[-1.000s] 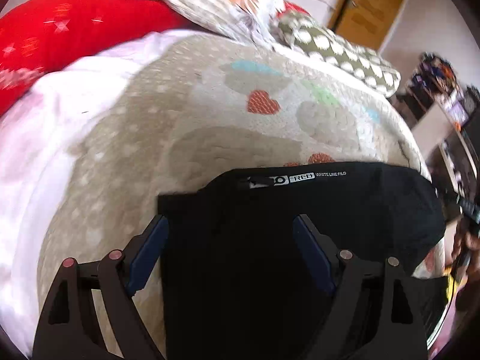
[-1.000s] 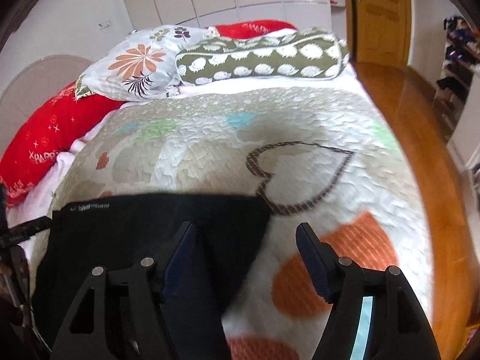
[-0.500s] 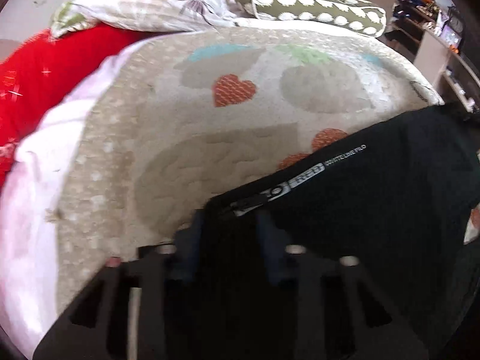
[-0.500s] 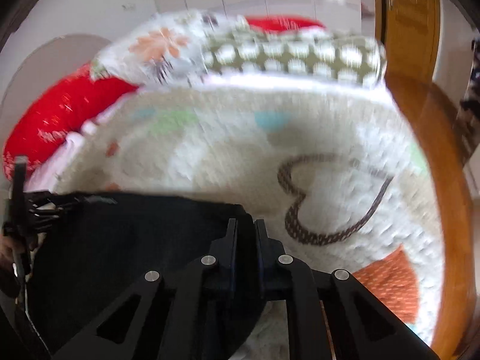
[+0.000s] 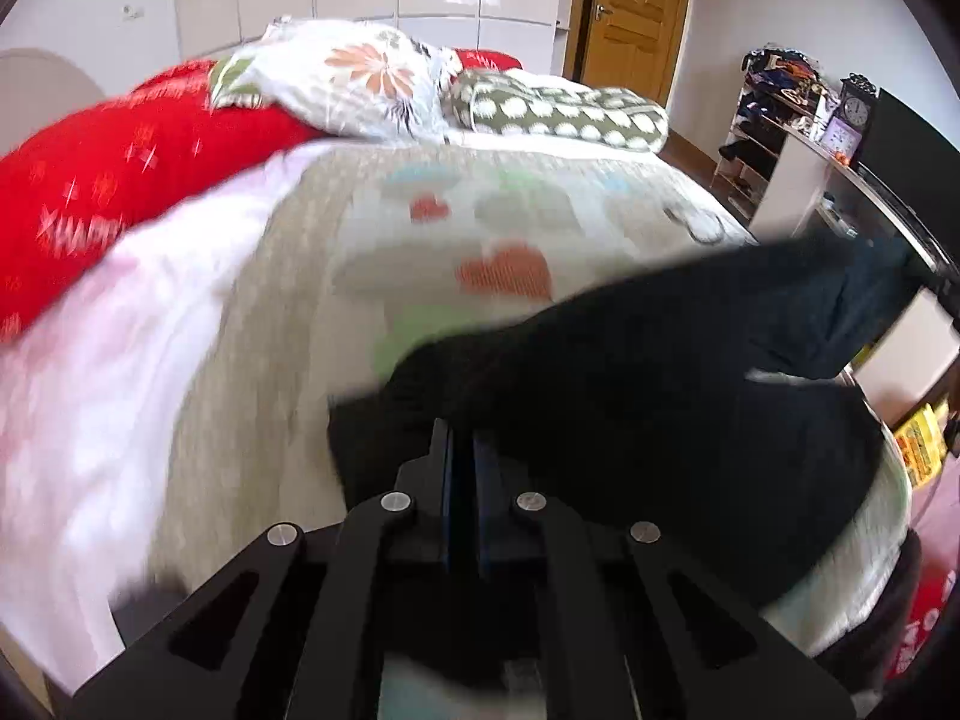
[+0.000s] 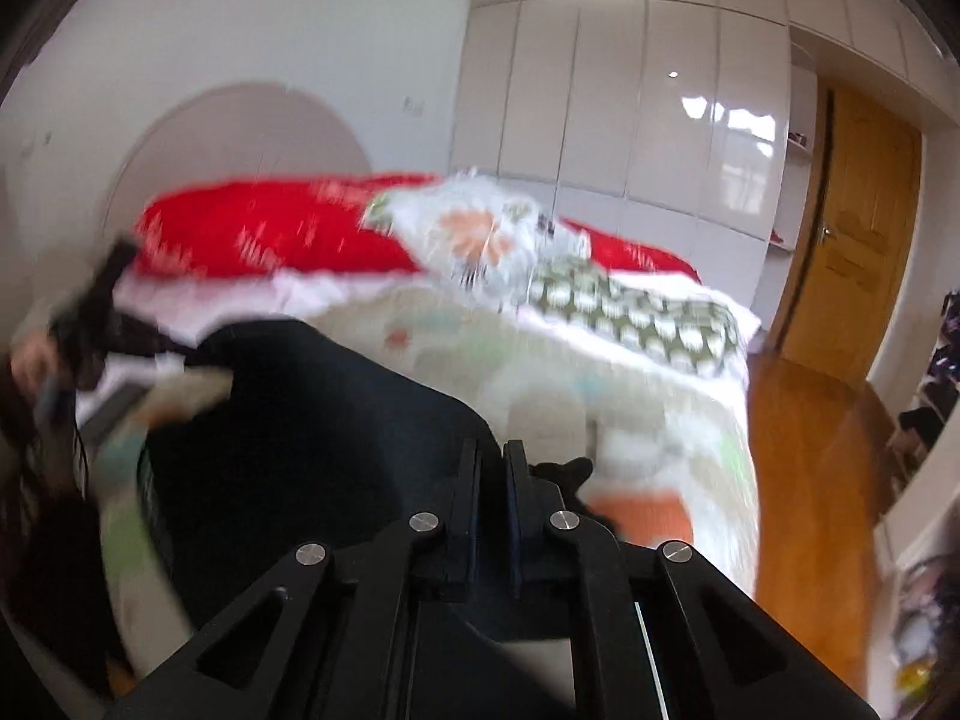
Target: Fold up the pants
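The black pants [image 5: 630, 390] hang stretched above the heart-patterned quilt [image 5: 270, 360], lifted off the bed by one edge. My left gripper [image 5: 461, 429] is shut on the near corner of that edge, and the cloth runs away to the upper right. In the right wrist view the pants [image 6: 312, 420] spread to the left, and my right gripper [image 6: 492, 450] is closing its jaws tight on the other corner, with cloth pinched between the pads. Far left in that view, a blurred hand [image 6: 24, 360] holds the other gripper.
Red pillows [image 5: 120, 180], a floral pillow [image 5: 372, 78] and a green dotted bolster [image 5: 564, 114] lie at the head of the bed. A wooden door [image 5: 636, 12] and cluttered shelves [image 5: 780, 120] stand to the right, with wood floor [image 6: 804, 480] beside the bed.
Both grippers went from open over the flat pants to shut on the edge. They then rose and swung towards the pillows, pulling the pants up off the quilt.
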A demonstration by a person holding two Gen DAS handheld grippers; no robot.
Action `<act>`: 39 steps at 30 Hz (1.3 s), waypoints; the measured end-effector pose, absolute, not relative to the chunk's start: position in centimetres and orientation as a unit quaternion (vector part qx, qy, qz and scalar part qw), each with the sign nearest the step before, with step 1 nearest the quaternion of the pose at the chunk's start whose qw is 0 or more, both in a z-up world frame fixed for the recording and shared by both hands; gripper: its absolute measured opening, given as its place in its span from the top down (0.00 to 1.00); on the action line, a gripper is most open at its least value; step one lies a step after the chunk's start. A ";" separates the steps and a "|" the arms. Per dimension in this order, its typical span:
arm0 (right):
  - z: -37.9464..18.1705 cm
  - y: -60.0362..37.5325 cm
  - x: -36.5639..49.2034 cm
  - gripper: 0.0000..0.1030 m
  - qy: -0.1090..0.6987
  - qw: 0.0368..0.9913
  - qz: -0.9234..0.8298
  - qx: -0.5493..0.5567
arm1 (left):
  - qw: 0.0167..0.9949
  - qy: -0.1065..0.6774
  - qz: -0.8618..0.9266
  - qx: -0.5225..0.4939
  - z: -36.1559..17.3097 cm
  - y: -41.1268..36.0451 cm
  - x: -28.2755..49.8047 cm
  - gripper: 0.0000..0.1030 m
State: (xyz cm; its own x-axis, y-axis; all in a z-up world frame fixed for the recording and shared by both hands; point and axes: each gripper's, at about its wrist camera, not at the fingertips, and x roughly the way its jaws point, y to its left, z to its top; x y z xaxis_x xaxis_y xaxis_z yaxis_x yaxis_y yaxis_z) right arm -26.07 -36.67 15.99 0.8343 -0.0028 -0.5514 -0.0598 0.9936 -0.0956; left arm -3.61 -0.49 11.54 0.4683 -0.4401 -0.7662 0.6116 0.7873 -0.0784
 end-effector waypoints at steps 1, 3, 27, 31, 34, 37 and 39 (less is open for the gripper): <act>14.4 -36.5 -27.6 0.94 0.307 0.951 0.018 -0.045 | 0.846 0.423 -0.309 0.100 10.9 0.1 -4.6 0.97; 10.8 -36.3 -30.3 0.94 0.349 0.937 0.023 -0.017 | 0.841 0.441 -0.301 0.093 9.3 1.4 -6.8 0.97; 7.4 -37.2 -24.0 0.40 0.420 0.906 0.009 -0.059 | 0.843 0.443 -0.294 0.084 7.8 -2.7 -9.5 0.46; 5.4 -36.9 -22.5 0.47 0.463 0.882 0.049 -0.067 | 0.826 0.465 -0.307 0.090 6.0 -4.7 -9.7 0.46; 5.3 -38.6 -23.0 0.98 0.480 0.876 0.050 -0.006 | 0.825 0.468 -0.303 0.096 5.4 -5.1 -9.9 0.46; 7.1 -41.6 -25.4 0.99 0.443 0.895 0.003 0.052 | 0.824 0.467 -0.306 0.094 5.5 -4.8 -10.2 0.46; 8.2 -44.0 -27.2 1.00 0.415 0.904 -0.047 0.093 | 0.824 0.467 -0.307 0.092 5.7 -4.6 -10.2 0.46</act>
State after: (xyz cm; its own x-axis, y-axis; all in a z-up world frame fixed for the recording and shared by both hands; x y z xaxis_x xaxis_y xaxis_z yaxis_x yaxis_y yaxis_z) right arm -27.18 -44.04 8.19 0.6512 -0.0078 -0.7588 0.1617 0.9784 0.1287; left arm -10.22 -4.60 5.69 0.3754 -0.4194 -0.8266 0.5916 0.7949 -0.1346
